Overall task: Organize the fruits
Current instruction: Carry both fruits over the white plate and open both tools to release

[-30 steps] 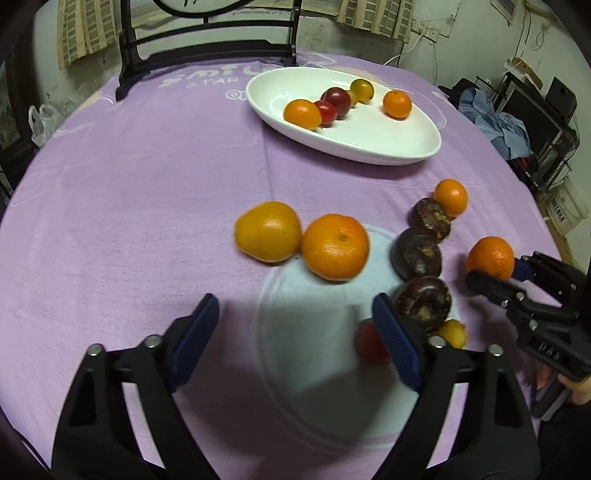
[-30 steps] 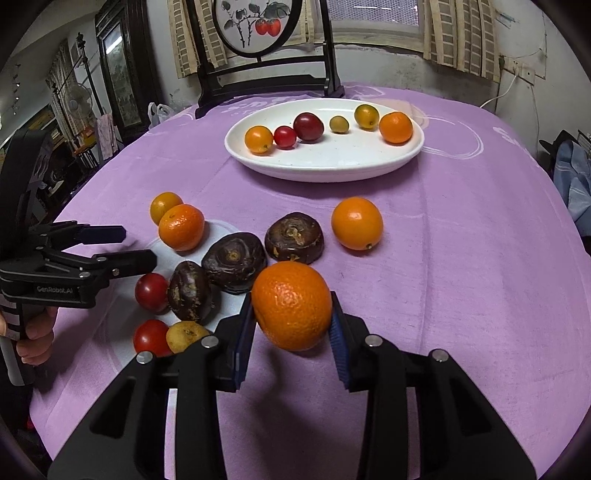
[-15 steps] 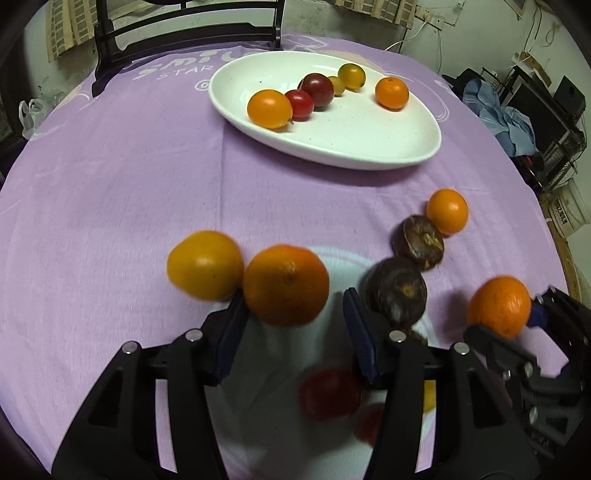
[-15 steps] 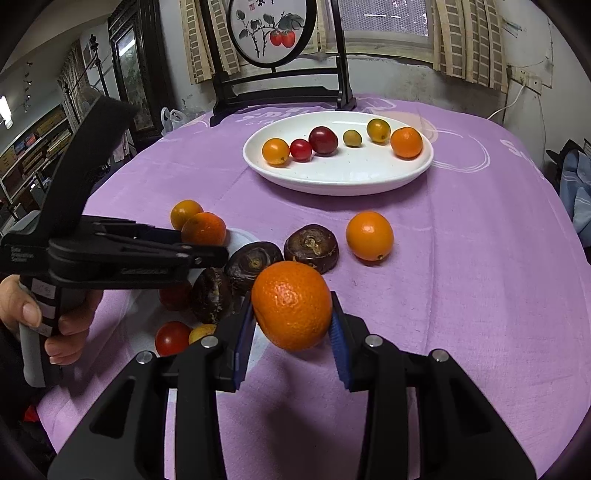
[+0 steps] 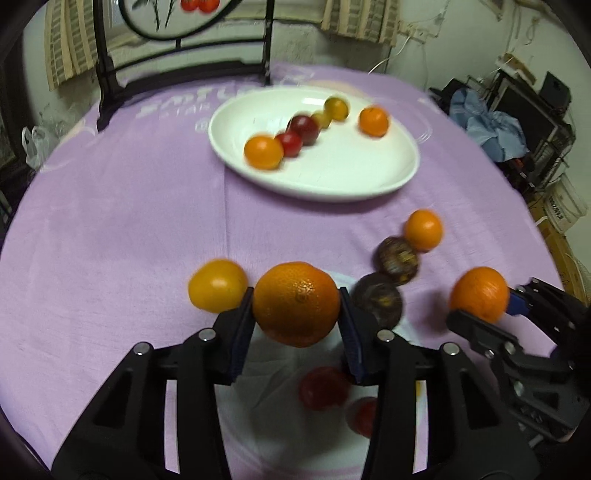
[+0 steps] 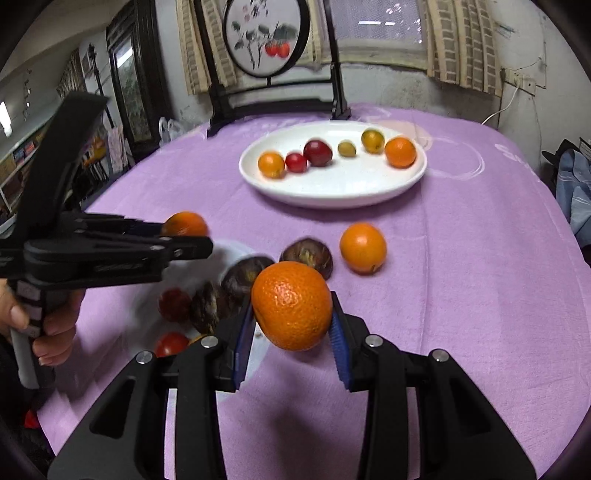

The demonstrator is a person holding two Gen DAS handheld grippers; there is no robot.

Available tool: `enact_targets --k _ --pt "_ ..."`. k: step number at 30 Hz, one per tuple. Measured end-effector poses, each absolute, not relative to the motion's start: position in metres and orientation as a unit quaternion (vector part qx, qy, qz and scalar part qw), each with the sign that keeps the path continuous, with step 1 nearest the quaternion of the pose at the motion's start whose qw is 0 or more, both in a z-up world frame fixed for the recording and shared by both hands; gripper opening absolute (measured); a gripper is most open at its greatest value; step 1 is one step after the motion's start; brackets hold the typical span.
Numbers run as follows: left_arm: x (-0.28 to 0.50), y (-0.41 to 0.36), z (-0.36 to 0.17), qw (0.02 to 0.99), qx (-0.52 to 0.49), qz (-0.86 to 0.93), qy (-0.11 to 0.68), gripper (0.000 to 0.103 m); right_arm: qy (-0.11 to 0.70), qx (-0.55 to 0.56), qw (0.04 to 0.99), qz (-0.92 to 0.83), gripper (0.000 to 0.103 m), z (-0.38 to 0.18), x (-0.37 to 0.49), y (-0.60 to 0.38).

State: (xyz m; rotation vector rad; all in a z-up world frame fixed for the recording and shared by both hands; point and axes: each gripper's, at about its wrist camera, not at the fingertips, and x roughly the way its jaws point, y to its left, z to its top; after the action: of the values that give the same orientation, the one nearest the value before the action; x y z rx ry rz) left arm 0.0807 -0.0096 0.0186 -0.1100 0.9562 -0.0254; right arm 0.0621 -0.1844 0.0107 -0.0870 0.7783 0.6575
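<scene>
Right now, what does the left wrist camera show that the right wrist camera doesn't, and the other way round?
Only the left wrist view shows the yellow-orange fruit beside the left gripper, whose fingers are closing on an orange.

Only the right wrist view shows a hand holding that gripper's handle, and the whole framed painting.

Both show the white plate with six small fruits, the purple tablecloth, and the right gripper gripping its own orange.

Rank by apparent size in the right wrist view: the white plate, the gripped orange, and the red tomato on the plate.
1. white plate
2. gripped orange, enlarged by nearness to the camera
3. red tomato
</scene>
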Motion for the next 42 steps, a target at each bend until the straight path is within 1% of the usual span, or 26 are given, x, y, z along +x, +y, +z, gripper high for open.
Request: enact_targets --k 6,10,17,25,26,27,28,29,34,36,37,40,42 --pt "0.095 -0.016 0.061 0.904 -0.040 -0.023 0.425 0.044 0.322 -0.040 0.889 0.323 0.038 0.051 0.071 -0.175" --pt "0.126 -0.021 0.068 0.911 -0.047 -0.015 0.409 0.044 0.303 -0.066 0.896 0.317 0.038 0.061 0.100 -0.159" --pt "0.192 -0.021 0.031 0.889 -0.047 0.021 0.454 0.044 0.349 -0.080 0.889 0.285 0.038 0.031 0.163 -0.145" --pt "0.216 -0.016 0.009 0.875 -0.061 0.027 0.480 0.046 0.386 -0.082 0.879 0.267 0.040 0.006 0.200 -0.141" --pt "0.216 -0.016 0.009 0.875 -0.061 0.027 0.479 0.058 0.386 -0.080 0.880 0.267 0.045 0.006 0.201 -0.141" --pt "0.213 -0.016 0.013 0.879 -0.057 0.033 0.472 0.069 0.382 -0.080 0.882 0.263 0.045 0.008 0.200 -0.143" --pt "0.210 -0.015 0.016 0.884 -0.052 0.042 0.463 0.076 0.379 -0.079 0.884 0.261 0.047 0.009 0.199 -0.144" --pt "0.207 -0.014 0.020 0.888 -0.050 0.048 0.454 0.084 0.378 -0.076 0.885 0.261 0.052 0.010 0.198 -0.146" --pt "0.187 -0.005 0.032 0.892 -0.069 0.041 0.445 0.084 0.374 -0.061 0.886 0.267 0.053 0.019 0.180 -0.159" --pt "0.175 -0.002 0.037 0.894 -0.068 0.039 0.441 0.084 0.373 -0.057 0.886 0.270 0.057 0.022 0.168 -0.165" --pt "0.169 -0.001 0.039 0.895 -0.067 0.037 0.439 0.084 0.371 -0.054 0.886 0.272 0.057 0.023 0.162 -0.168" --pt "0.145 0.004 0.041 0.897 -0.073 0.030 0.434 0.087 0.373 -0.049 0.885 0.275 0.057 0.024 0.143 -0.178" --pt "0.133 0.005 0.040 0.896 -0.072 0.029 0.437 0.088 0.373 -0.048 0.885 0.273 0.057 0.023 0.129 -0.184"
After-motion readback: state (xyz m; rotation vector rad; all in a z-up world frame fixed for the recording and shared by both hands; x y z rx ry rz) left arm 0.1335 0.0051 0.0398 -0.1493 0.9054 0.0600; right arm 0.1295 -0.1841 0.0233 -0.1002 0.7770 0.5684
